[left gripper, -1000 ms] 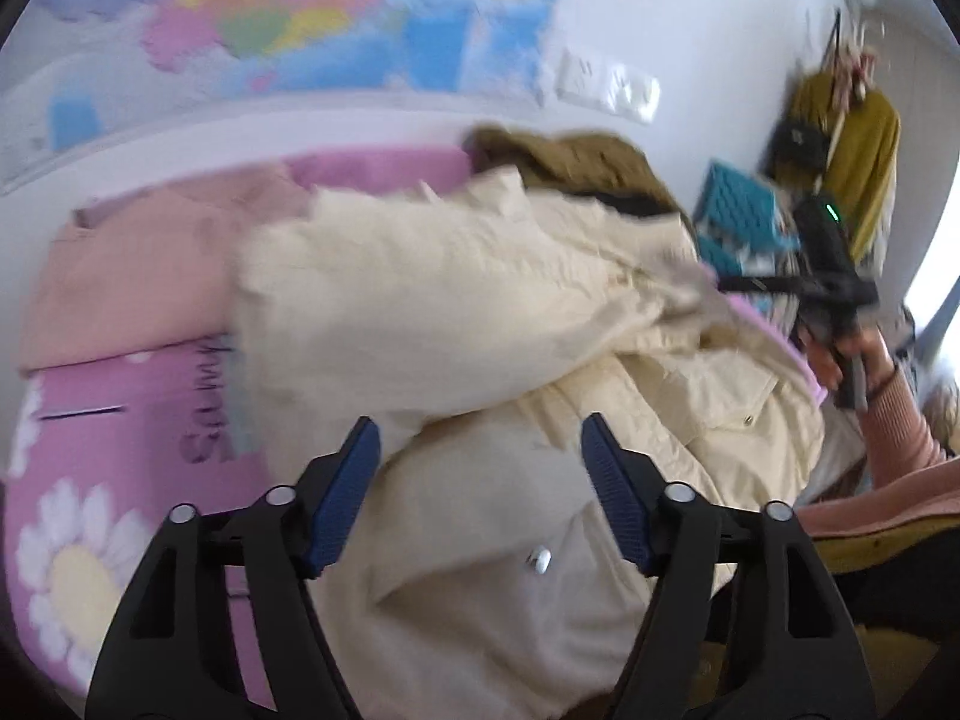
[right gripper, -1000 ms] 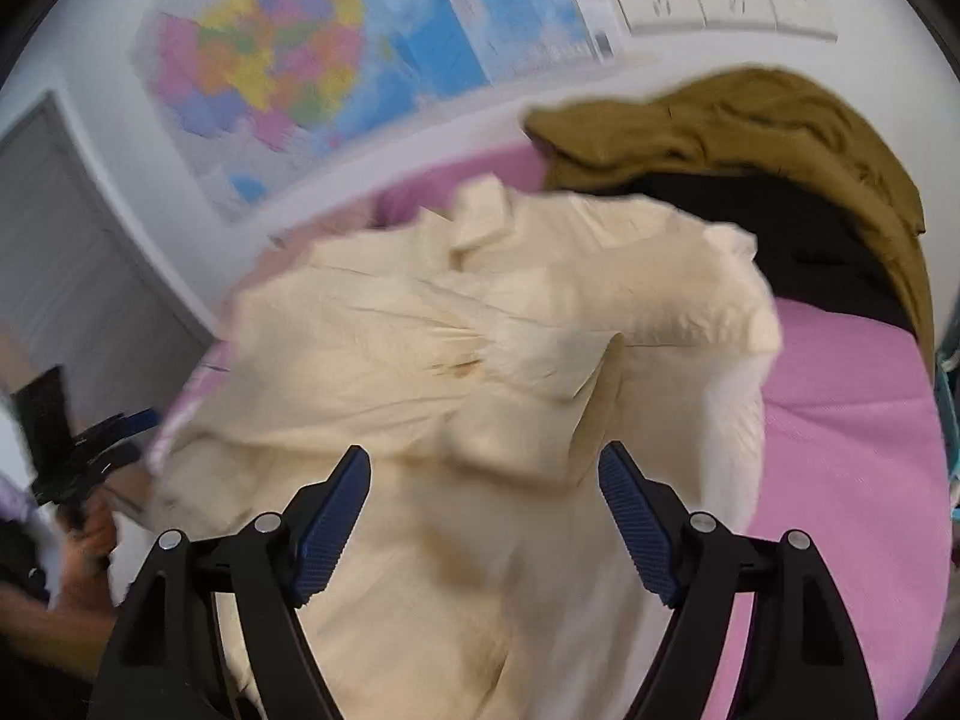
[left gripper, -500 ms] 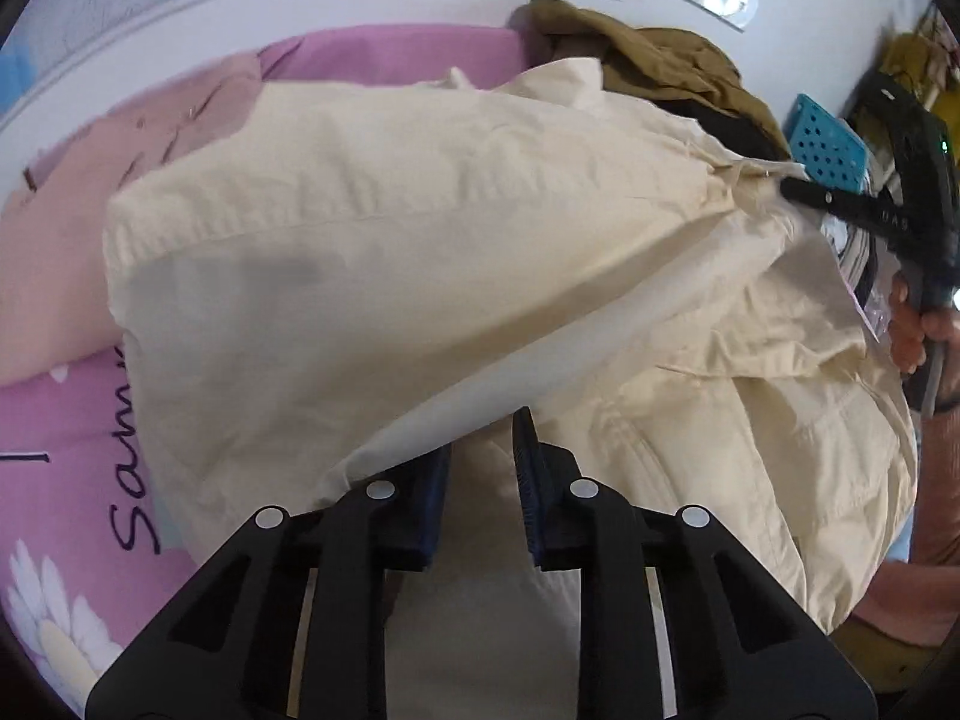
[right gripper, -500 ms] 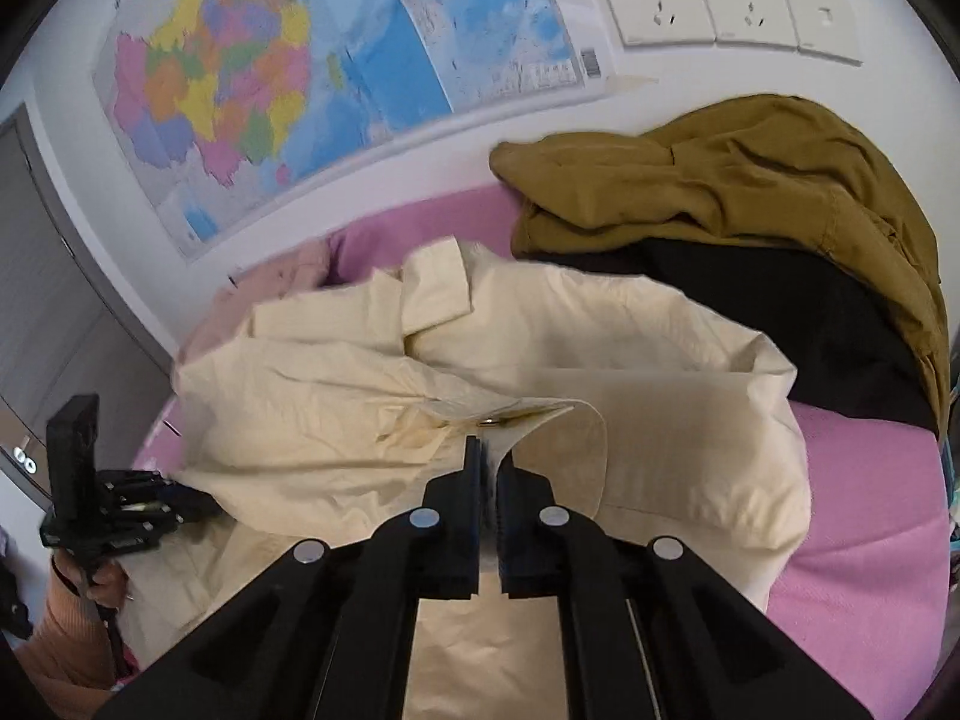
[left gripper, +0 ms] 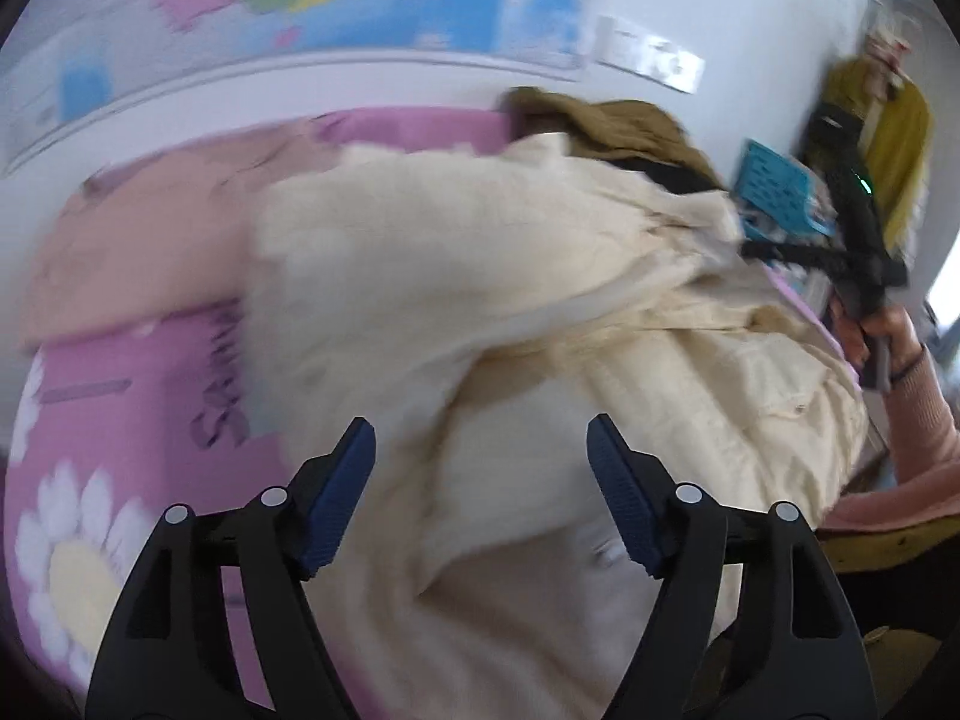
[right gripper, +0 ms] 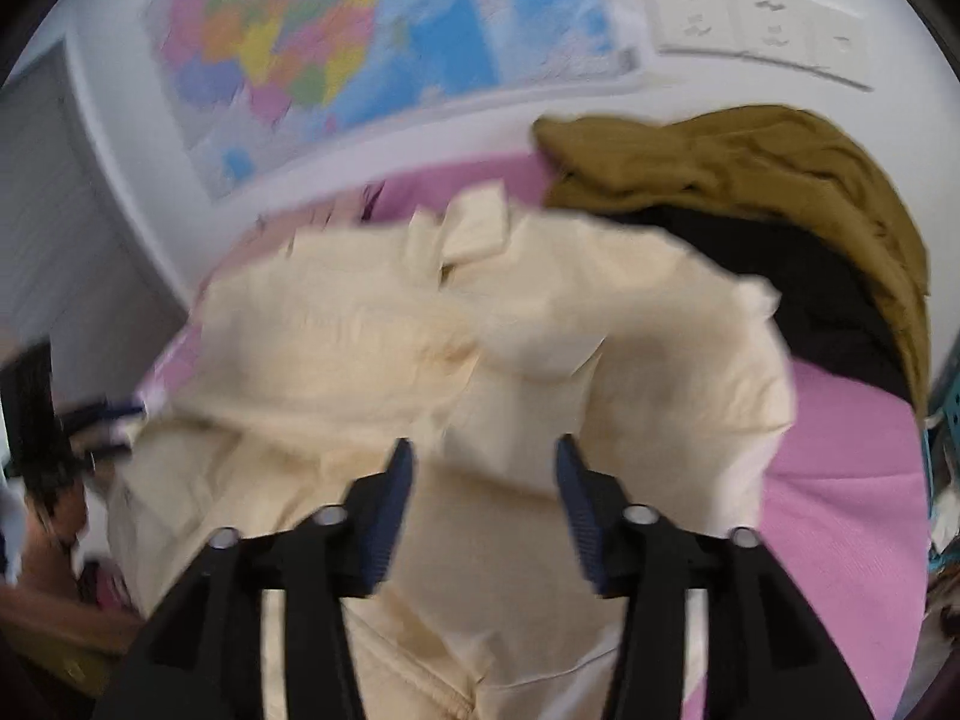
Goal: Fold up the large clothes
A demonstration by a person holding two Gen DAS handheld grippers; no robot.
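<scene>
1. Both claws have opened since half a second ago, when each was pinched shut on cream cloth; the views are now blurred by motion.
2. Left claw [left gripper: 480, 468]: jaws spread wide, nothing between the blue pads [left gripper: 336, 498]. It sits at lower centre of the left view, above the shirt.
3. Right claw [right gripper: 485, 480]: jaws parted, less widely than the left, holding nothing. Cloth lies just beyond the tips; contact cannot be told.
4. Shirt [left gripper: 480, 300]: cream, large, lying in a loose, rumpled heap across the middle of both views [right gripper: 480, 348]. Its collar [right gripper: 474, 228] shows at upper centre of the right view.
5. Bed [left gripper: 120, 420]: pink cover with a white daisy print and dark lettering at lower left of the left view. The shirt rests on it. Bare pink cover shows at lower right of the right view [right gripper: 840, 510].
6. Pink garment [left gripper: 150, 246]: flat on the bed, left of the shirt, partly under its edge.
7. Olive garment [right gripper: 750, 180]: heaped at upper right of the right view, over a black garment [right gripper: 810, 288], both touching the shirt's far edge.
8. Wall: map [right gripper: 360, 42] at upper centre, sockets [right gripper: 762, 18] at upper right.
9. Teal basket [left gripper: 780, 192] stands at right of the left view, beyond the shirt.
10. In the left view the right claw's black body appears at right edge, held in a hand [left gripper: 870, 330].
</scene>
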